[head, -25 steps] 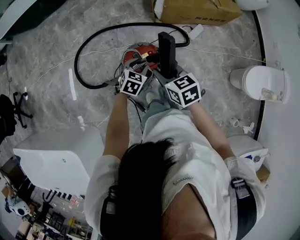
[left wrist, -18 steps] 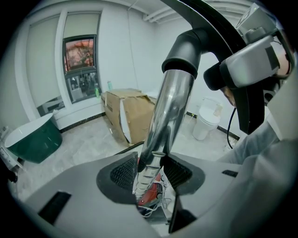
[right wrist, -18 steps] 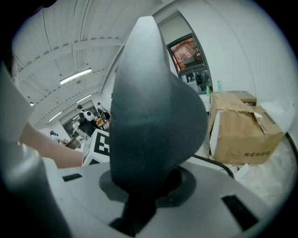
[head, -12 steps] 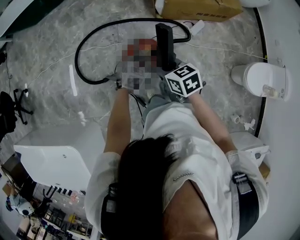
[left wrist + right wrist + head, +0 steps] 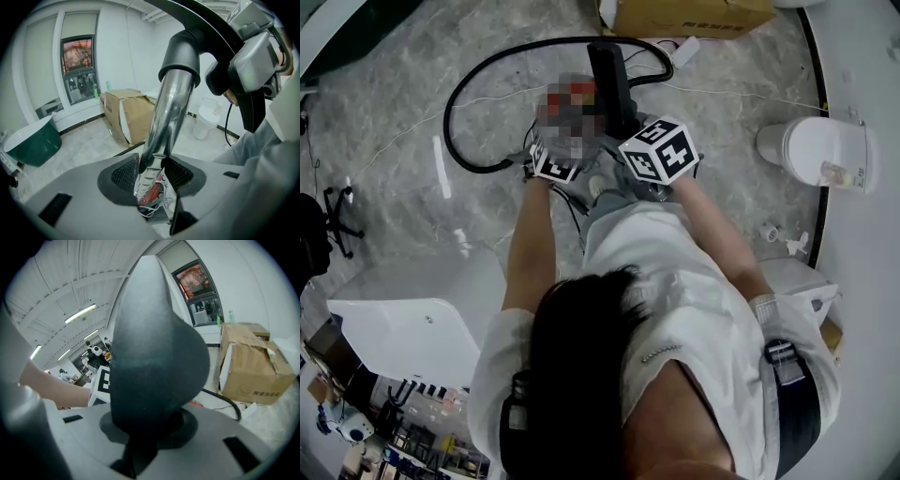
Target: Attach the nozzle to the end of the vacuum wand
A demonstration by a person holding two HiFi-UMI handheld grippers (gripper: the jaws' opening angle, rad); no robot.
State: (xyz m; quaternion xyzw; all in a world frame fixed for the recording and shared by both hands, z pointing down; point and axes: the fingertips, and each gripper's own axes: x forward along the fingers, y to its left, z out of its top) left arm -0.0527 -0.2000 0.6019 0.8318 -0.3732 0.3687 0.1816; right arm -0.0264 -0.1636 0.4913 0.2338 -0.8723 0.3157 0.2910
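The left tongs (image 5: 152,174) were closed on the chrome vacuum wand (image 5: 169,110), with a black pad pressing it from either side. The tube rose steeply from between the pads to a dark grey elbow (image 5: 183,55) at its top. Below the pads a ribbed stretch of the tube showed, and behind it the red vacuum body (image 5: 151,193) with thin white wires across it.

The right tongs (image 5: 139,427) gripped the nozzle (image 5: 157,348), a dark tapering piece that filled most of that gripper's view, its narrow end upward. In the head view the nozzle stuck out past the right marker cube (image 5: 659,150), pointing away from the person, just beside the left marker cube (image 5: 551,167). Both grippers were held close together in front of the person's body. Whether the nozzle touched the wand could not be made out.

A black hose (image 5: 461,112) looped over the grey marbled floor (image 5: 384,131). A cardboard box (image 5: 694,17) stood beyond it, and a white lidded bin (image 5: 811,150) stood well apart on the right.
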